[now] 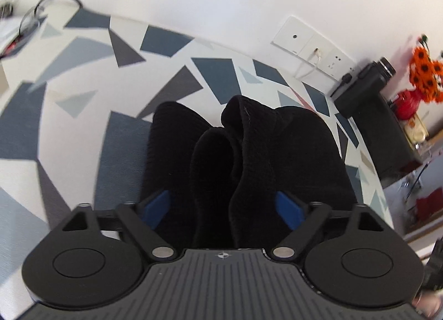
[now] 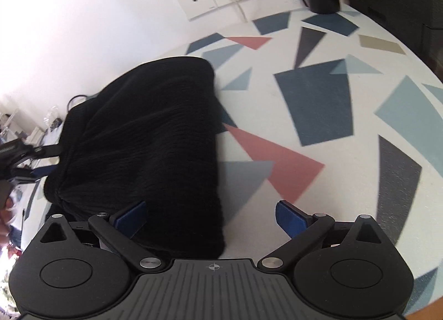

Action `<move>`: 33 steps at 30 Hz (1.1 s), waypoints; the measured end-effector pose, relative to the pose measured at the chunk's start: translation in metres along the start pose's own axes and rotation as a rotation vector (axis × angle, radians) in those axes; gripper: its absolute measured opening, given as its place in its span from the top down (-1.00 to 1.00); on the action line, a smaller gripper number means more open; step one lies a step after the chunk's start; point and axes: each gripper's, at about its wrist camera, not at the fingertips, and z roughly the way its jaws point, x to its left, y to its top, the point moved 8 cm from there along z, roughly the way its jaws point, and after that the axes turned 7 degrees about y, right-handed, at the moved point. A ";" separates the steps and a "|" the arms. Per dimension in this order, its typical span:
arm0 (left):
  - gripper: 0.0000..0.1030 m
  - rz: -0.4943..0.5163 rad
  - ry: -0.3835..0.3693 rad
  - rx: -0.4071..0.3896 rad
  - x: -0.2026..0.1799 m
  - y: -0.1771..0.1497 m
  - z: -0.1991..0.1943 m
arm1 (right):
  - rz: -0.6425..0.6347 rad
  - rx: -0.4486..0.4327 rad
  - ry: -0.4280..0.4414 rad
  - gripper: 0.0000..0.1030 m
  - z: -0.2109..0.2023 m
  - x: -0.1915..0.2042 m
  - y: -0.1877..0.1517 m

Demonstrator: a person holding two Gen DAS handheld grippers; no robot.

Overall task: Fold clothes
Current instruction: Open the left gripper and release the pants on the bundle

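We have a black knit garment [image 1: 243,159] bunched between the spread blue fingers of our left claw [image 1: 224,206], whose jaws stand wide with cloth filling the gap but not visibly pinched. Our right claw [image 2: 211,216] is also wide open, gripping nothing, with the garment's edge lying over its left finger on the patterned bench [image 2: 318,98]. The cloth looks gathered, not flat, so whichever fold comes next calls for closing on an edge.
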 end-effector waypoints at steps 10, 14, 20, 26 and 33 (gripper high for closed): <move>-0.99 -0.051 0.056 0.050 0.025 -0.008 0.020 | 0.019 -0.016 0.044 -0.92 0.031 0.004 0.035; -0.99 -0.159 -0.066 0.092 0.031 -0.016 0.037 | 0.007 0.027 0.064 -0.92 0.052 0.013 0.039; -1.00 -0.082 -0.055 0.123 0.028 -0.017 0.047 | 0.000 0.058 0.077 -0.98 0.068 0.017 0.036; -1.00 -0.120 -0.101 0.163 0.038 -0.016 0.055 | -0.017 0.077 0.079 -0.99 0.080 0.020 0.039; -1.00 -0.031 -0.102 0.165 0.023 -0.017 0.058 | -0.096 0.090 0.044 -0.99 0.088 0.029 0.040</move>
